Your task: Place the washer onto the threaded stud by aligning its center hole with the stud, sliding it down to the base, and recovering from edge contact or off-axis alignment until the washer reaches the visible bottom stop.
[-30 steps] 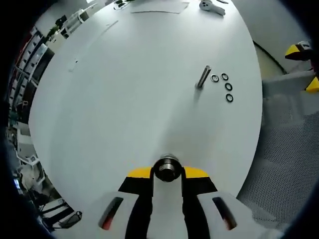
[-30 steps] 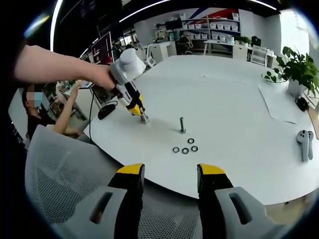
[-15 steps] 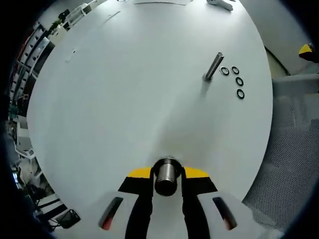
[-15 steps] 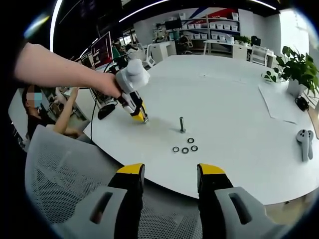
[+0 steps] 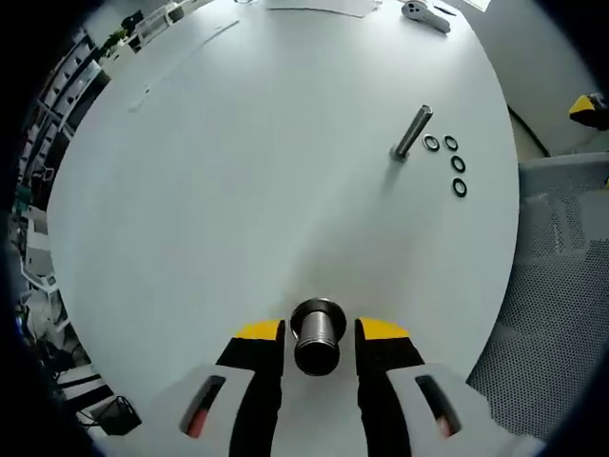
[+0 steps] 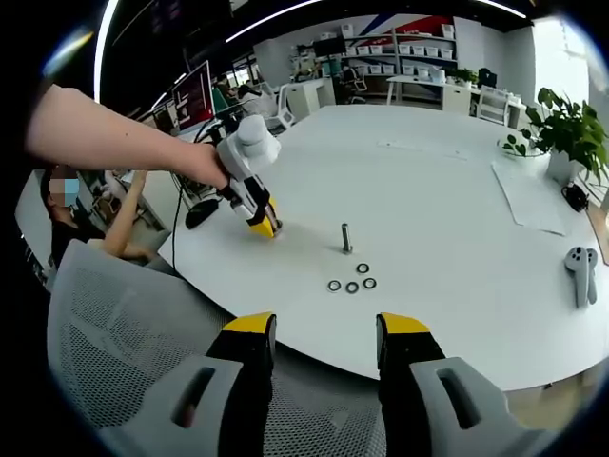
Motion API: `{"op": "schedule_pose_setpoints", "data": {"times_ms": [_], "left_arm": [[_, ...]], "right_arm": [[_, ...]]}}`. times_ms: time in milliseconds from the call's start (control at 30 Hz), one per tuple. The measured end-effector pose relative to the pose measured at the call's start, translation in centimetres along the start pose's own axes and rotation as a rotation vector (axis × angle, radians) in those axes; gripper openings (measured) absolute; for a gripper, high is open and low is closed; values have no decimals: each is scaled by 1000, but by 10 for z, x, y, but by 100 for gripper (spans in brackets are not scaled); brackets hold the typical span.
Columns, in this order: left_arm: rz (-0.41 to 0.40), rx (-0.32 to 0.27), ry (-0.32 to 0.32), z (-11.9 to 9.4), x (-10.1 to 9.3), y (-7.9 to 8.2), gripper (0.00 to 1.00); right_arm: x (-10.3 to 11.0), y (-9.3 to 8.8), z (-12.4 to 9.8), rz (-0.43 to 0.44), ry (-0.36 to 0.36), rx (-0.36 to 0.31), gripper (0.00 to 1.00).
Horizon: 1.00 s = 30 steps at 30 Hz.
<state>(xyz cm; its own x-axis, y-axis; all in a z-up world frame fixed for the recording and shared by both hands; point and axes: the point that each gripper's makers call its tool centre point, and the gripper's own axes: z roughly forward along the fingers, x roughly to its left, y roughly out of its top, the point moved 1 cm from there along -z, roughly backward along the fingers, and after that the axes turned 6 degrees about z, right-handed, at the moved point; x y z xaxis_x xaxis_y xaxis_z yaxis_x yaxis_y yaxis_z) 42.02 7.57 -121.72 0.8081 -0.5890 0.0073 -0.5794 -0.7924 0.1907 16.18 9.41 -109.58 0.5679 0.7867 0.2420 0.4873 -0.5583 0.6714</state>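
Note:
A threaded stud (image 5: 411, 131) (image 6: 346, 238) stands upright on the round white table (image 5: 238, 171) (image 6: 447, 181). Several black washers (image 5: 456, 164) (image 6: 352, 284) lie flat just beside the stud's base. My left gripper (image 5: 320, 335) sits low at the table's near edge, open, its yellow-tipped jaws a little apart from a short metal cylinder (image 5: 319, 328) that stands between them. In the right gripper view a hand holds that left gripper (image 6: 261, 228) tip-down on the table, left of the stud. My right gripper (image 6: 317, 333) hangs off the table over a chair, open and holding nothing.
A grey mesh chair (image 6: 124, 324) (image 5: 557, 286) stands against the table edge below the washers. A white controller (image 6: 580, 271) (image 5: 425, 13), a sheet of paper (image 6: 533, 195) and a potted plant (image 6: 563, 133) are at the far right. A seated person (image 6: 81, 214) is at the left.
My left gripper's jaws have spread off the metal cylinder, which they were shut on before. The left gripper has dropped lower to the table. My right gripper has held still.

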Motion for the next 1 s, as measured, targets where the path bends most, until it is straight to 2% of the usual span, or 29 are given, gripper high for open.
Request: {"op": "schedule_pose_setpoints", "data": {"times_ms": [67,200,333,433,567,700,767,933,1000], "left_arm": [[-2,-12,-22,-2,-3,0,29],[13,-29,-22,-15,0,-5,29],[-25,-1,-21,-20,15,-33,29],[-158,20,0,-17,31,-65,28],[-238,9,49,-18,49,-85,27],[-243,9,42,-15,47,-86,28],[-243,7,46,-11,52,-89,28],[-234,-18,56,-6,52,-75,29],[-207,-27,73,-5,51,-70,29]], "right_arm": [[0,0,0,-1,-1,0,45],[-1,0,0,0,-2,0,45],[-2,0,0,1,-4,-1,45],[-3,0,0,3,-5,-3,45],[-4,0,0,1,-8,0,45],[-4,-1,1,1,-11,3,45],[-5,-1,1,2,-14,4,45],[-4,-2,1,-2,-13,10,45],[-5,-3,1,-4,-14,11,45]]}}
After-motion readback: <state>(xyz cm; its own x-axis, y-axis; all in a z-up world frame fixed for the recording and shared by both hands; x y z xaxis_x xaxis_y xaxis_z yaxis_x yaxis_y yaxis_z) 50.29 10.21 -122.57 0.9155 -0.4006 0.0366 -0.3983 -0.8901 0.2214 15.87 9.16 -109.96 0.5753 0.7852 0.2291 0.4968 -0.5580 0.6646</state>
